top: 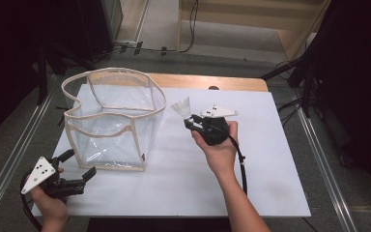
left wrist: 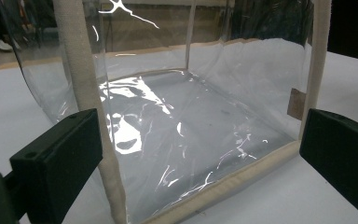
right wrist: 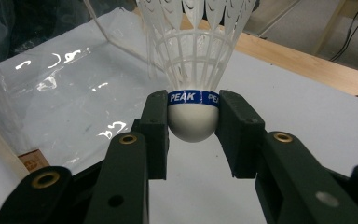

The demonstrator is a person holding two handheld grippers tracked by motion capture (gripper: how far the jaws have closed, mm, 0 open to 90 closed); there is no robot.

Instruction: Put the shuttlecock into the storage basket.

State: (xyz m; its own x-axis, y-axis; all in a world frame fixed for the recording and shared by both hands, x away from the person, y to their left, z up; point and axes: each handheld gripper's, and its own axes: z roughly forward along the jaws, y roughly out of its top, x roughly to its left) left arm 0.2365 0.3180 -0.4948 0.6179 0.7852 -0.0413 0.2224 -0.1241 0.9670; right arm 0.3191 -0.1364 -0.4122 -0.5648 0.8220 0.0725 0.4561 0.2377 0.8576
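A white plastic shuttlecock [right wrist: 193,70] with a blue band and a round white cork is clamped by its cork between the jaws of my right gripper [right wrist: 193,119]. In the high view that right gripper [top: 192,122] is held above the table's middle, with the shuttlecock [top: 181,107] pointing toward the clear bag's right side. The clear plastic bag [top: 113,118] with beige fabric trim stands upright and open-topped on the left half of the table. My left gripper [top: 81,165] rests near the bag's front left corner, jaws wide apart. In the left gripper view the bag [left wrist: 191,121] stands just beyond the jaws.
A white sheet [top: 265,159] covers the table, with a wooden strip [top: 212,81] along its far edge. Cables [top: 241,166] trail from the right gripper over the sheet. Dark stands and a cable-strewn floor surround the table.
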